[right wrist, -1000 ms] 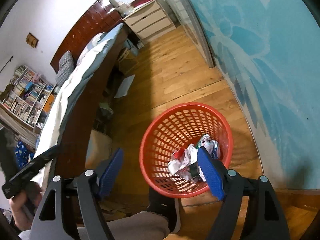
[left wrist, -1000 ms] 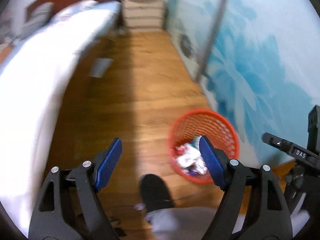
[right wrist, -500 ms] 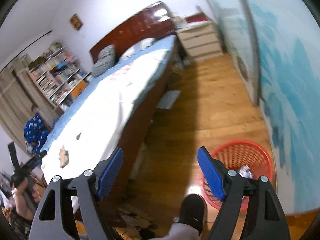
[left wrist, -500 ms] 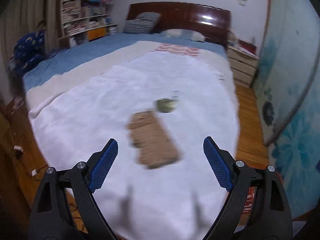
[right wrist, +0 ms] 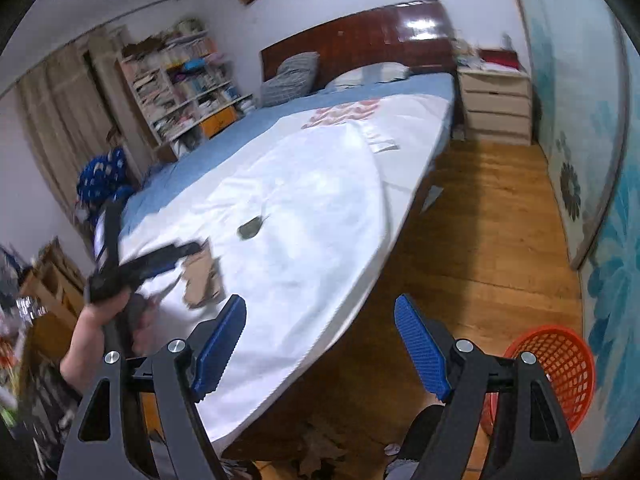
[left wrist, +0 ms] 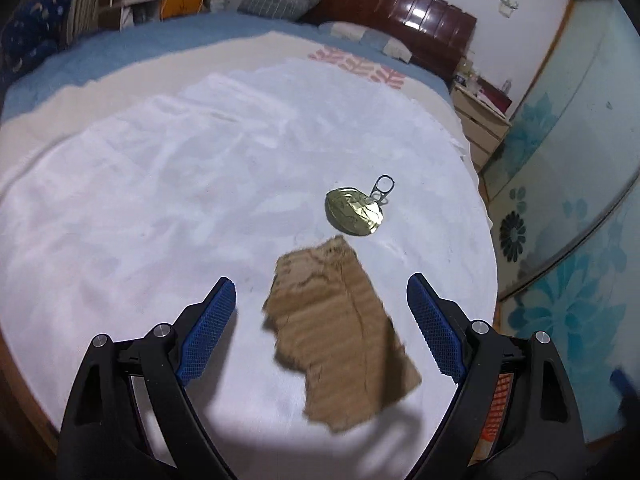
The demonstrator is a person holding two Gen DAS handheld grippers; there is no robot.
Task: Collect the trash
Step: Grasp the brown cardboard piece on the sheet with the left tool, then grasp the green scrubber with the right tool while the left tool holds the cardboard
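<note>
**Both grippers empty over the bed and floor, trash still on the sheet**

The left gripper (left wrist: 320, 320) hangs above a white sheet (left wrist: 160, 200) spread on the bed (right wrist: 400, 88), its jaws spread wide and holding nothing. A torn piece of brown cardboard (left wrist: 340, 332) lies flat on the sheet between and below the blue pads (left wrist: 208, 332), not touched by either one. Just beyond the cardboard lies a gold can lid (left wrist: 354, 212) with its pull ring (left wrist: 384, 190) sticking up at the far edge; the lid and the cardboard lie close but apart.

The right gripper (right wrist: 320, 344) is held out past the side edge of the bed, over the wooden floor (right wrist: 480, 240), jaws likewise wide apart and empty. From its camera the left gripper shows blurred over the cardboard (right wrist: 202, 276), gripped by the person's left hand (right wrist: 112, 312), with the can lid (right wrist: 250, 230) farther along the sheet. A red mesh basket (right wrist: 556, 368) stands on the floor near the blue flowered wall (right wrist: 612, 240), well apart from the bed. A dresser (right wrist: 496, 104) stands beside the dark headboard (right wrist: 360, 40).
</note>
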